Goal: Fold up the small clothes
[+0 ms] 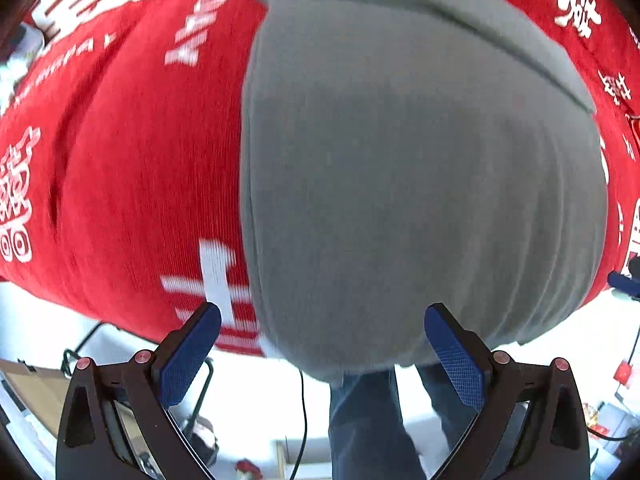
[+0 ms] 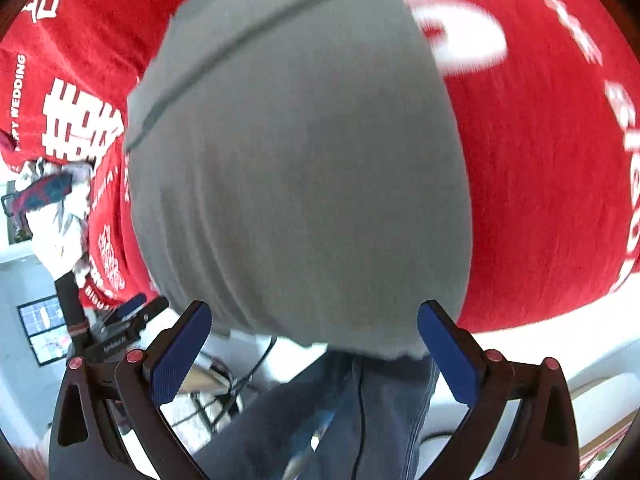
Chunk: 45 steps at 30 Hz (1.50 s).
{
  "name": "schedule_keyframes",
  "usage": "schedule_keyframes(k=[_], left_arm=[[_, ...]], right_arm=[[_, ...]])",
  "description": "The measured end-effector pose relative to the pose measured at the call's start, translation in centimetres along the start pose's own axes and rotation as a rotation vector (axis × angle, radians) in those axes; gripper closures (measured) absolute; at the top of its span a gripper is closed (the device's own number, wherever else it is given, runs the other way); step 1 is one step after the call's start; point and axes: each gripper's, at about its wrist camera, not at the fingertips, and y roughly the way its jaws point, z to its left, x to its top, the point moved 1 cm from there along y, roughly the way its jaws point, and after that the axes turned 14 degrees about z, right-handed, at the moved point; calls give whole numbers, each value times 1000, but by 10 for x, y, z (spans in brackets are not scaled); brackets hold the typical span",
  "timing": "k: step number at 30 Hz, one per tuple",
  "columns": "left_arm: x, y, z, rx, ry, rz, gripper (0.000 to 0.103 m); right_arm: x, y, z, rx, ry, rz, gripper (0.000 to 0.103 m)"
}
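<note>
The grey cloth [image 1: 420, 184] lay folded near the table's edge; both my grippers [image 1: 322, 344] [image 2: 314, 344] had fingers spread, empty.

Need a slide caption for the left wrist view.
Open left gripper poised before a grey garment on a red printed cloth.

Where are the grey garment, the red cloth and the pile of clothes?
grey garment [image 1: 420, 184], left wrist view, middle of its body.
red cloth [image 1: 132, 168], left wrist view, bare red area.
pile of clothes [image 2: 56, 208], right wrist view, white part.
</note>
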Motion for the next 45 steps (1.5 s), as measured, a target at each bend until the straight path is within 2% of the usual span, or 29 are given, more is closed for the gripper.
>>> schedule_keyframes(k=[6,12,15,17,18,19,20,21,22,24,29,32,35,40,42,45], left_arm=[[-21,43,-4,-37,22,90,1],[-19,74,-7,-27,40,108,1],[-24,71,-20,-29,46,94,2],[-24,68,-19,-20,56,90,13],[-27,69,-19,-25,61,93,25],[-29,68,-18,-36,65,98,42],[-29,66,-15,-53,71,106,55],[-32,66,-14,-78,81,119,83],[-32,64,-12,-104,96,126,94],[-35,57,-10,-140,110,126,93],[-38,10,-5,-256,143,77,93],[-27,-32,-4,-308,155,-7,93],[4,-65,-2,-342,138,-99,93],[85,-94,-6,-315,101,-230,94],[117,-97,-12,-270,87,-260,94],[142,-102,-6,-185,81,-282,93]], right_arm=[[-25,53,-35,-51,36,111,0],[-24,91,-60,-70,32,117,0],[-21,100,-61,-53,13,119,7],[-19,102,-62,-47,21,124,36],[-18,102,-62,-42,32,128,41],[-19,101,-61,-27,34,124,59],[-22,101,-61,-20,35,123,81],[-24,98,-61,-25,37,124,85],[-27,95,-60,-10,34,118,88],[-33,88,-55,17,26,111,88],[-42,44,-33,174,-10,45,89],[-31,9,-14,249,-41,-28,89],[-2,-17,2,300,-71,-94,89],[76,-39,18,277,-95,-143,90],[103,-45,18,268,-70,-148,91],[132,-52,11,247,-17,-170,94]])
